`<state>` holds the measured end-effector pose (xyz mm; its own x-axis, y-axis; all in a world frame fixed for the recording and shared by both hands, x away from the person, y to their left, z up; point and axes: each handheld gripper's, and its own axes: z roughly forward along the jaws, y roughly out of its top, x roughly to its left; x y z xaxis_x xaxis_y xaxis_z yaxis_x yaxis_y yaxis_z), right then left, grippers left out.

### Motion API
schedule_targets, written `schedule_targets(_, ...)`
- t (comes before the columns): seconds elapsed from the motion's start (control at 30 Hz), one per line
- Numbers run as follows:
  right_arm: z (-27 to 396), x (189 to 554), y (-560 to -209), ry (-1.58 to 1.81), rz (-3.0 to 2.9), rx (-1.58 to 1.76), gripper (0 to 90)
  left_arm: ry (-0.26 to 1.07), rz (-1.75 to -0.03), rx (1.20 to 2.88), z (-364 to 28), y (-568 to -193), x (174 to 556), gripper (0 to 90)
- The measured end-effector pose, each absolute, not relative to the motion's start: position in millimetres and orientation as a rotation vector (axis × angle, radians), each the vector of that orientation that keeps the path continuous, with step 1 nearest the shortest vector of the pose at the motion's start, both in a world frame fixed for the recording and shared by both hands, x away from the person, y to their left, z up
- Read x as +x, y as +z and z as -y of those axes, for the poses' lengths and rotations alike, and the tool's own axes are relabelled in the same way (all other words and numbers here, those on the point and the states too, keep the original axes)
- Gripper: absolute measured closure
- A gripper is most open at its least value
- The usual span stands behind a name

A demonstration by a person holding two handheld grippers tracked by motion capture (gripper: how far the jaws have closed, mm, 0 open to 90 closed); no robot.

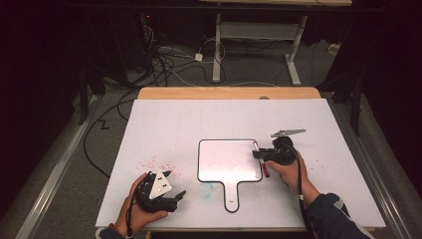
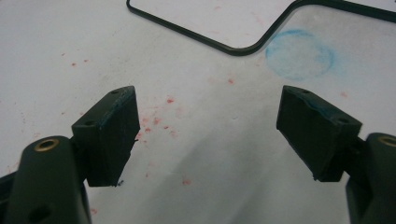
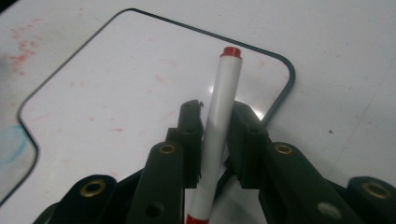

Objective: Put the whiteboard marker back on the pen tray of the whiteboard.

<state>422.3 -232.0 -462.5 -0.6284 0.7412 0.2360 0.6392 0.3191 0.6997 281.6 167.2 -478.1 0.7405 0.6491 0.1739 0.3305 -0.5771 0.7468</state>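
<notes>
White table sheet point(image 1: 164, 124), dark room behind. My right gripper point(image 1: 263, 155) right of centre frame, clamped on red-capped marker point(image 3: 215, 126), over right edge of small whiteboard point(image 1: 226, 159). My left gripper point(image 1: 171, 185) lower left, jaws apart, nothing between.

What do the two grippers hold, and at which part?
The right gripper holds a red-capped marker around the middle of its white barrel. The left gripper holds nothing.

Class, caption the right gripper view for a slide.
Right claw shut on a red-capped marker over a small whiteboard.
</notes>
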Motion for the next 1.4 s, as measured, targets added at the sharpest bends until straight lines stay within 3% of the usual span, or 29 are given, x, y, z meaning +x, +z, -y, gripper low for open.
schedule_targets(0.23,230.0,422.7,-469.1,1.158,-2.377,1.283,75.9,0.565,-0.732,2.22,-167.6,-478.3,281.9,20.6)
schedule_targets(0.53,228.9,426.1,-469.7,1.065,-2.32,1.251,68.6,0.563,-0.728,2.23,-165.8,-478.7,282.5,20.6)
schedule_targets(0.83,228.9,428.6,-471.0,1.032,-2.297,1.228,68.9,0.548,-0.743,2.209,-165.4,-479.5,281.2,20.6)
schedule_targets(1.4,227.9,418.6,-458.1,1.015,-2.313,1.111,61.0,0.545,-0.748,2.197,-164.7,-479.4,279.6,20.5)
